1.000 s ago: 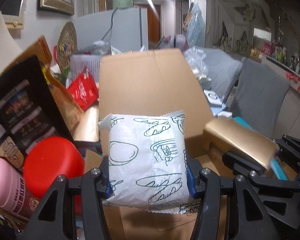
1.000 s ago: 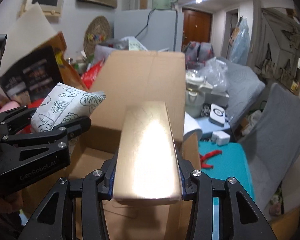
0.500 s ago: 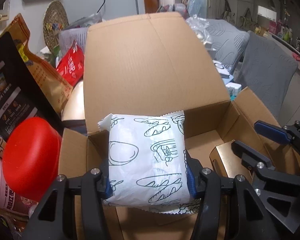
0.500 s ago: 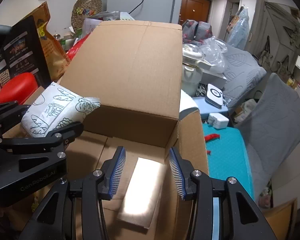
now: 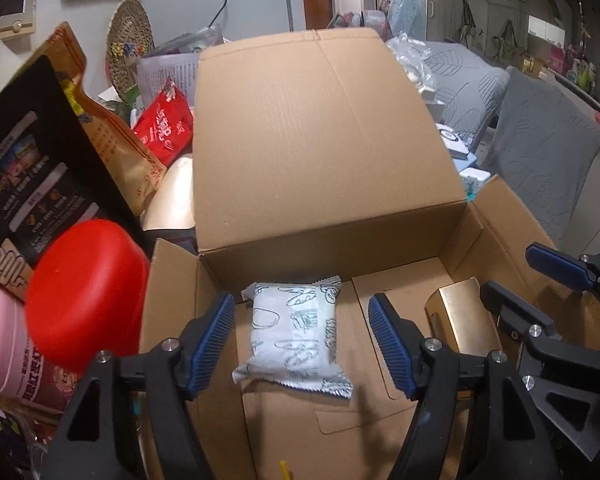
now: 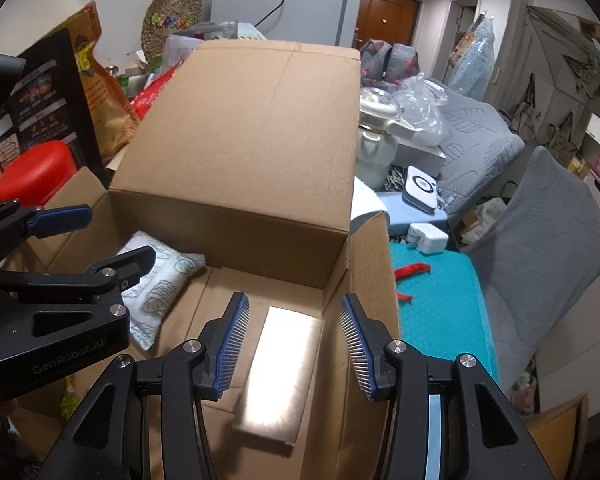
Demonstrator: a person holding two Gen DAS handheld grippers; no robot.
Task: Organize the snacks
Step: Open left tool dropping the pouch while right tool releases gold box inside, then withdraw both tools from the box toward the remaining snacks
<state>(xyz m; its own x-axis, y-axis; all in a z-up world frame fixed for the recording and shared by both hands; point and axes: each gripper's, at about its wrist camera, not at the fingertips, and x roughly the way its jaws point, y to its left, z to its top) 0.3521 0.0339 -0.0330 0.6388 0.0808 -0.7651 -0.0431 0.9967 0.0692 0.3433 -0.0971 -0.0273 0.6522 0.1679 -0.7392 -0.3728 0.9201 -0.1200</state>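
We counted two snacks in the cardboard box (image 5: 324, 152): one white packet (image 5: 294, 330), one gold box (image 6: 280, 364). Both our grippers, left gripper (image 5: 302, 344) and right gripper (image 6: 294, 344), were widening, pinching nothing.

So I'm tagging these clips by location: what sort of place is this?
Most likely a lived-in home: a fridge by a wooden door, quilted grey covers on seating, and snack bags piled beside a cardboard box.

I see the snack packet (image 5: 294, 330) lying on the floor of the carton (image 5: 324, 140), left side. Flat box (image 6: 280, 368) lies in the same carton, right side, apart from the packet. Raised flap behind both.
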